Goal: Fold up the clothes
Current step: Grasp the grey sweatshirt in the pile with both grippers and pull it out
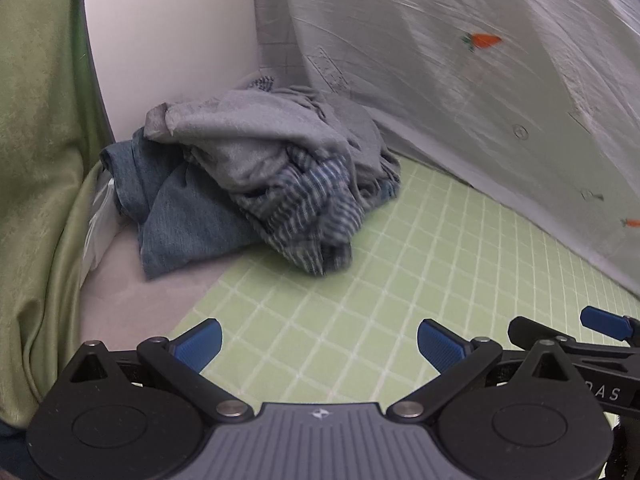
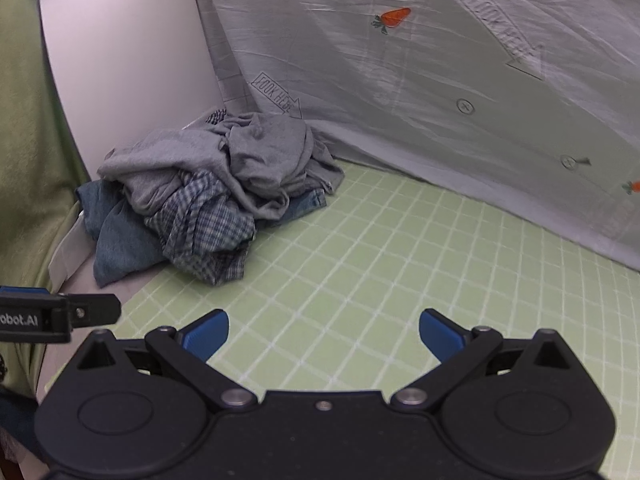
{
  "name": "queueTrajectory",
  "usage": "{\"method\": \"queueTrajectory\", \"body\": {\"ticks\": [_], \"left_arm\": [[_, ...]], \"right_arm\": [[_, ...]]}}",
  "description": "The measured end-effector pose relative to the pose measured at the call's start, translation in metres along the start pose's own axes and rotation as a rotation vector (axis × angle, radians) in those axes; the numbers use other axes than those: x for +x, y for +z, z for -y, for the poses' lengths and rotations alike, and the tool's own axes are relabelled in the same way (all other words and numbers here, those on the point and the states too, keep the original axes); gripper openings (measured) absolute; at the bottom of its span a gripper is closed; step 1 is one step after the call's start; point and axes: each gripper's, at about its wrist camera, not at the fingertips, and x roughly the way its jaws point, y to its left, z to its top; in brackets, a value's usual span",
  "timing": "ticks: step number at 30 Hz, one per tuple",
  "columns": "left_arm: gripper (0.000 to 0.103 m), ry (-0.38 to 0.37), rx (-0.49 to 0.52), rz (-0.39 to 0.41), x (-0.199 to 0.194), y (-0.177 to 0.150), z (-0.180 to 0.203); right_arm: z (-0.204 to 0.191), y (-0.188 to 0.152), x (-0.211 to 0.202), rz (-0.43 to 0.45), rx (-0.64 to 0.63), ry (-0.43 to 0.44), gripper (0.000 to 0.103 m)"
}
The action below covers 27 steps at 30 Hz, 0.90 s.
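Observation:
A crumpled pile of clothes sits at the far left corner of the green checked sheet (image 1: 400, 264): a grey garment (image 1: 256, 136) on top, a blue plaid shirt (image 1: 304, 216) in front, blue denim (image 1: 180, 220) at the left. The same pile shows in the right wrist view, with the grey garment (image 2: 240, 160), plaid shirt (image 2: 208, 232) and denim (image 2: 116, 248). My left gripper (image 1: 320, 344) is open and empty, well short of the pile. My right gripper (image 2: 324, 332) is open and empty, also short of it. The right gripper's tip (image 1: 604, 324) shows at the left view's right edge.
A grey sheet with carrot prints (image 1: 460, 80) hangs along the back and right. A white panel (image 1: 168, 40) stands behind the pile. Green fabric (image 1: 36, 160) drapes at the left. The checked sheet (image 2: 400, 264) stretches between the grippers and the pile.

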Motion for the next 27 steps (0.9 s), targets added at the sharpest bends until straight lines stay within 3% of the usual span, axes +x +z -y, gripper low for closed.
{"method": "queueTrajectory", "body": {"ticks": [8,13,15,18,22,23,24,27], "left_arm": [[0.095,0.062,-0.091,0.047,0.056,0.087,-0.042],[0.07,0.085,-0.183,0.045,0.098,0.13,-0.076],[0.058,0.077,-0.218,0.033,0.114,0.142,-0.089],[0.048,0.045,-0.261,0.024,0.133,0.154,-0.104],[0.032,0.037,-0.239,0.032,0.142,0.154,-0.104],[0.03,0.044,-0.227,0.037,0.142,0.153,-0.102],[0.027,0.05,-0.213,0.043,0.142,0.152,-0.1],[0.016,0.061,-0.181,0.065,0.136,0.153,-0.097]], "right_arm": [[-0.005,0.072,0.079,0.027,-0.03,0.04,0.102],[-0.019,0.112,0.148,0.016,-0.062,0.077,0.093],[-0.024,0.123,0.176,-0.003,-0.064,0.101,0.084],[-0.031,0.138,0.217,-0.035,-0.049,0.147,0.083],[-0.034,0.146,0.261,-0.083,0.026,0.227,0.082],[-0.034,0.146,0.268,-0.089,0.041,0.241,0.067],[-0.034,0.146,0.27,-0.088,0.048,0.257,0.033],[-0.035,0.145,0.264,-0.044,0.039,0.277,0.013]]}}
